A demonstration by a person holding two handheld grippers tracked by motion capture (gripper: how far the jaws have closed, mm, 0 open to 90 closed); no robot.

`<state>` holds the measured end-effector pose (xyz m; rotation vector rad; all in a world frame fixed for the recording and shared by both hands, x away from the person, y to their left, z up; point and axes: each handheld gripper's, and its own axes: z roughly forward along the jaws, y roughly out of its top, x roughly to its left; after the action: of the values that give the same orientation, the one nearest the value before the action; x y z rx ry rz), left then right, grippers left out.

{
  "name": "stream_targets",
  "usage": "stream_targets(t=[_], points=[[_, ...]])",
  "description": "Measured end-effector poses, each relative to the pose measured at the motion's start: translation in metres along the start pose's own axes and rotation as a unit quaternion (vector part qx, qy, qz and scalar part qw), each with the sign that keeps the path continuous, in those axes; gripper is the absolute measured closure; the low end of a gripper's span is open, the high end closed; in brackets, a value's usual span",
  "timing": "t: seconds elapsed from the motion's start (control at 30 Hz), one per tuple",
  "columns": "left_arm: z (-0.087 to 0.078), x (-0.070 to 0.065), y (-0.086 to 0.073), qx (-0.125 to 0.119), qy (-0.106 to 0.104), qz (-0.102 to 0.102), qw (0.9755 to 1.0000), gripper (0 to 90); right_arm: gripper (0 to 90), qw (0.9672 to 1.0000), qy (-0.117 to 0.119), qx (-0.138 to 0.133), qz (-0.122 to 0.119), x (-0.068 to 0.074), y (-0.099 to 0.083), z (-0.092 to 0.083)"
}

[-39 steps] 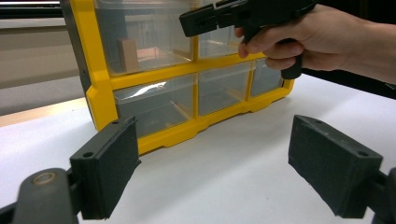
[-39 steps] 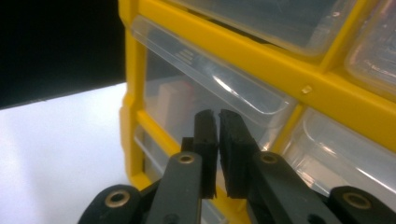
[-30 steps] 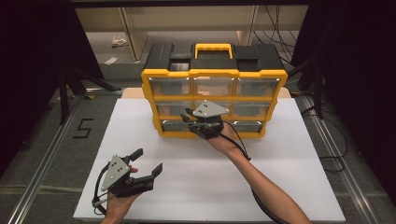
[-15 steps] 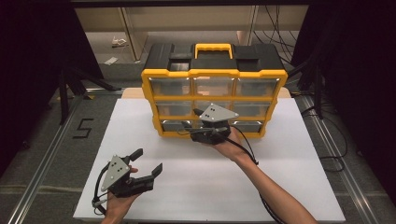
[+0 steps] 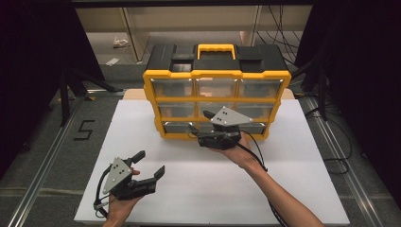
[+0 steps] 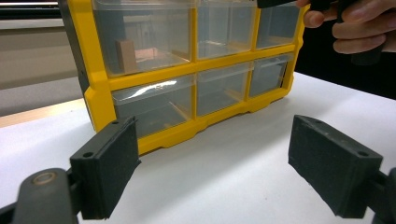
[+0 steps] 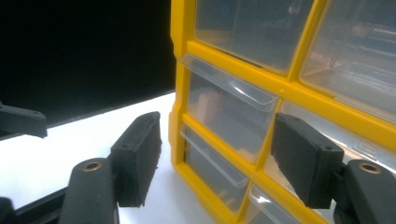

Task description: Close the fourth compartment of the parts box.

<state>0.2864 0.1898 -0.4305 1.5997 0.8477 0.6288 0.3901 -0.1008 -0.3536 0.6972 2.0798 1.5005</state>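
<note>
A yellow and black organizer (image 5: 217, 75) with clear drawers stands at the back middle of the white table (image 5: 293, 156). My right gripper (image 5: 198, 122) hovers just in front of its lower drawers. Its jaws have just been opening and stand open, with nothing pressed between them. In the right gripper view this gripper (image 7: 219, 158) faces the organizer's left edge (image 7: 180, 70), where a drawer (image 7: 233, 126) holds a small tan block (image 7: 209, 109). My left gripper (image 5: 150, 163) stands open near the table's front left. The left gripper view shows its gripper (image 6: 219, 172) apart from the organizer (image 6: 100, 79).
A tan block (image 6: 125, 56) sits in a left drawer in the left gripper view, and the other hand (image 6: 355, 28) shows at the top right. Dark stands and cables flank the table. A "5" mark (image 5: 84, 130) lies on the floor left of it.
The right gripper has drawn a little back and to the right from the organizer's front, and its jaws have spread wider. The left gripper has stayed in place.
</note>
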Motion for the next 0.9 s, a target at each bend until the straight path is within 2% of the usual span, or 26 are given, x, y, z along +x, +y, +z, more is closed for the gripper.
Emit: stream_targets(t=[0.03,0.3,0.9], points=[[0.000,0.000,0.000,-0.001,0.000,0.000,1.0000,16.0,31.7,1.0000,0.004,-0.002,0.009,0.000,-0.001,-0.002],[0.000,-0.001,0.000,-0.001,-0.002,0.002,1.0000,16.0,26.8,0.9996,0.018,-0.007,0.023,0.001,-0.003,-0.009],[0.000,-0.002,0.001,-0.002,-0.009,0.001,1.0000,15.8,23.2,0.9986,0.018,-0.038,0.034,0.006,-0.009,-0.033]])
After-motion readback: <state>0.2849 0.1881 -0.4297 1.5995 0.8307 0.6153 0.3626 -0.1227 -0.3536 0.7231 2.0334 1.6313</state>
